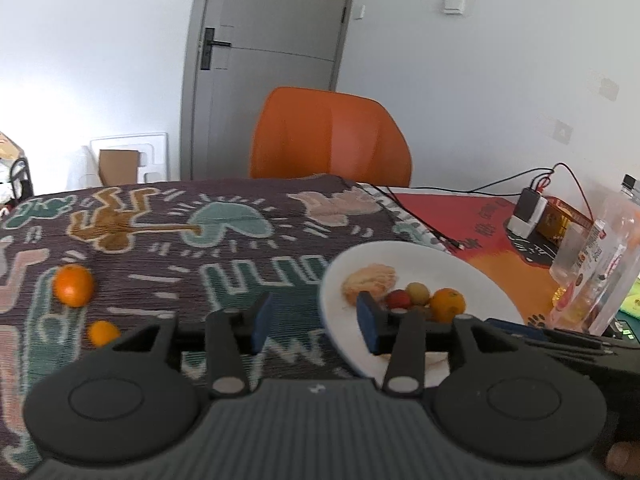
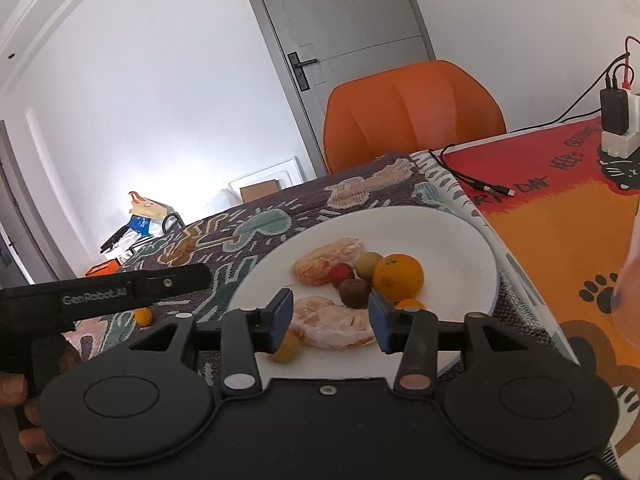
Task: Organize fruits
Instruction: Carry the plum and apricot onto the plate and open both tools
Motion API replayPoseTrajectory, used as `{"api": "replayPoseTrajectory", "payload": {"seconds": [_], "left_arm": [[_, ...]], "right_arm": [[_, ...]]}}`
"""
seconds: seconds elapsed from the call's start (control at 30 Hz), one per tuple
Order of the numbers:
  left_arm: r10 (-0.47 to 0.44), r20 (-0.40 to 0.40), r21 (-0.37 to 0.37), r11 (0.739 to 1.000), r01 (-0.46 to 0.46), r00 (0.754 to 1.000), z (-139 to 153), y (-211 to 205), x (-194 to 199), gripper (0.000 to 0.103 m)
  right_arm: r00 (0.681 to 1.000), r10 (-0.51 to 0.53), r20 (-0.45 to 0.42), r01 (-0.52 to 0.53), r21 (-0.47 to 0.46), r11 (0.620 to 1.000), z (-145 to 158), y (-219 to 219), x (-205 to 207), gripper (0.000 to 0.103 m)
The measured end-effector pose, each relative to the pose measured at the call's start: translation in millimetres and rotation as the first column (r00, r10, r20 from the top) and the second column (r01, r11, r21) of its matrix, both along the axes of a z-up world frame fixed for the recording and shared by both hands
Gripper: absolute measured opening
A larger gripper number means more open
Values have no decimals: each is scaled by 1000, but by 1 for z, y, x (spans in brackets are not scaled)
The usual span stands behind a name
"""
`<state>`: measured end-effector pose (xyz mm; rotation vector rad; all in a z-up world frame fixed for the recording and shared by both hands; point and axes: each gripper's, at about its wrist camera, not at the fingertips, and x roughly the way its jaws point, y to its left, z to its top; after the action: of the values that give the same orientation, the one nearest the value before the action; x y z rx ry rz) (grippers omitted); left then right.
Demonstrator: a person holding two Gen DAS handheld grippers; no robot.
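The white plate (image 2: 440, 232) is sitting on the patterned tabletop (image 1: 240, 248), holding most fruit. Left of the plate, a large orange (image 1: 73, 285) and a small one (image 1: 102, 333) are waiting. Both claws, left claw (image 1: 316, 322) and right claw (image 2: 332, 320), are standing spread, pinching nothing. Round fruit may be rolling off if nudged.

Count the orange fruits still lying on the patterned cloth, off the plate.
2: a larger round orange fruit at the cloth's left, and a smaller round orange fruit just nearer the camera. The hand-held grippers may hide others.
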<state>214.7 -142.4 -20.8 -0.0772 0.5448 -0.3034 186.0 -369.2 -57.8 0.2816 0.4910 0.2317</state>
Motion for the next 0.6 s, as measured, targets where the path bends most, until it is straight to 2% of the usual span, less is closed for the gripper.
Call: {"api": "replayPoseTrajectory", "payload": {"seconds": [0.27, 0.5, 0.6], "left_arm": [[76, 21, 13, 997, -77, 997, 3, 38, -13, 78], [143, 27, 15, 990, -143, 989, 3, 69, -23, 83], [171, 30, 17, 985, -171, 985, 1, 82, -27, 85]], "right_arm": [[1000, 4, 7, -4, -21, 1000, 3, 14, -5, 70], [1000, 23, 9, -23, -35, 999, 4, 32, -7, 83], [999, 37, 18, -36, -34, 999, 6, 40, -7, 92]]}}
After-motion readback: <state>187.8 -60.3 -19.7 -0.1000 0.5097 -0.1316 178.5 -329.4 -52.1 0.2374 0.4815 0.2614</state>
